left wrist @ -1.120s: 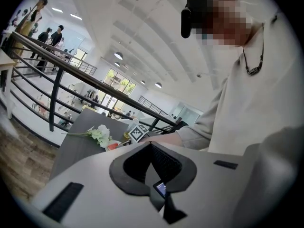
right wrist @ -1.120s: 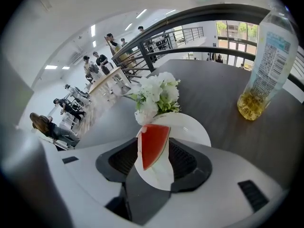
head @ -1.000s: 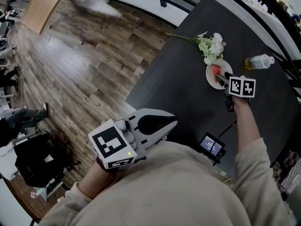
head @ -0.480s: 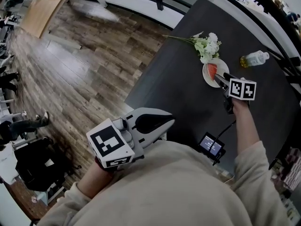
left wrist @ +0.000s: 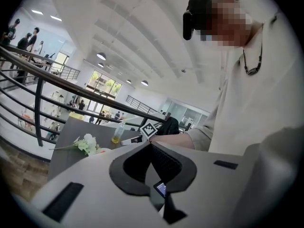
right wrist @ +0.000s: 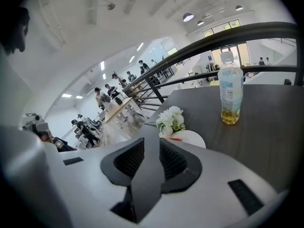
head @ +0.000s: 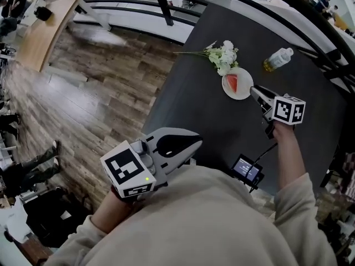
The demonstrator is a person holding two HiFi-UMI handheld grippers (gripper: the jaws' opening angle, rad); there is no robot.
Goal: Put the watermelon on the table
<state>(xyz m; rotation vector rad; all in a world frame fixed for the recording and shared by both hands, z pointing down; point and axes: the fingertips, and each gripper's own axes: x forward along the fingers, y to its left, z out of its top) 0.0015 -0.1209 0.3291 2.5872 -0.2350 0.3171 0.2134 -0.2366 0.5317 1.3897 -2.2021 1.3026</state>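
The right gripper's fingers have just been closing and now meet at the tips with nothing between them; they hover just beside the plate's near-right rim, pointing toward it; the watermelon slice lies on that plate, beyond and left of the fingertips, its long axis seemingly running away from the person; the plate sits on the desk, flowers at its far rim, a bottle off to its right; the left gripper, fingers together and empty, hangs well apart from the plate, so the right hand looks nearer.
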